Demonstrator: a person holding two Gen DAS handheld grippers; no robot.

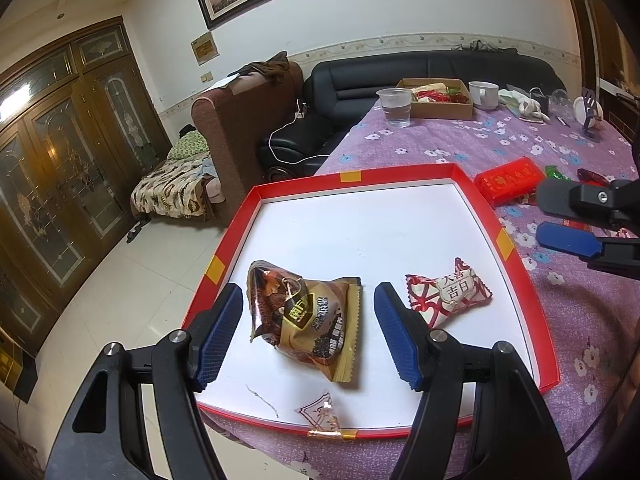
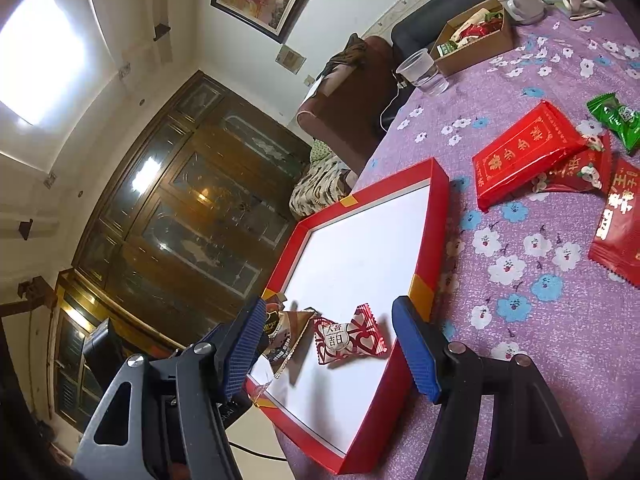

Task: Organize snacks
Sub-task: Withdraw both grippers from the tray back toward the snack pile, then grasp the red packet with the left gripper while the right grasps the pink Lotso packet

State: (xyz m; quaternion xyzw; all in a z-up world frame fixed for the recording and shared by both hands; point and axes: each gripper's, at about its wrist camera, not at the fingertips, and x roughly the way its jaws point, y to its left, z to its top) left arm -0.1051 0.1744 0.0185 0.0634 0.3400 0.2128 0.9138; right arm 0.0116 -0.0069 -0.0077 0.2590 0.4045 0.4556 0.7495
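Note:
A red-rimmed white tray (image 1: pixel 500 216) (image 2: pixel 438 200) lies on the purple flowered tablecloth. In it lie a brown snack packet (image 1: pixel 308 320) (image 2: pixel 286 340), a red-and-white candy (image 1: pixel 448 292) (image 2: pixel 348 336) and a small clear wrapper (image 1: pixel 322 416) at the near rim. My left gripper (image 1: pixel 308 336) is open, its blue pads either side of the brown packet, just above it. My right gripper (image 2: pixel 328 356) is open over the tray's near right corner, above the candy; it also shows in the left wrist view (image 1: pixel 552 216). Red packets (image 2: pixel 524 152) (image 1: pixel 508 178) and a green one (image 2: pixel 616 120) lie right of the tray.
At the table's far end stand a plastic cup of water (image 1: pixel 396 106) (image 2: pixel 424 70), a cardboard box of snacks (image 1: pixel 440 98) (image 2: pixel 476 40) and a white mug (image 1: pixel 484 94) (image 2: pixel 520 2). The table edge runs along the tray's left side; sofas and a wooden cabinet stand beyond.

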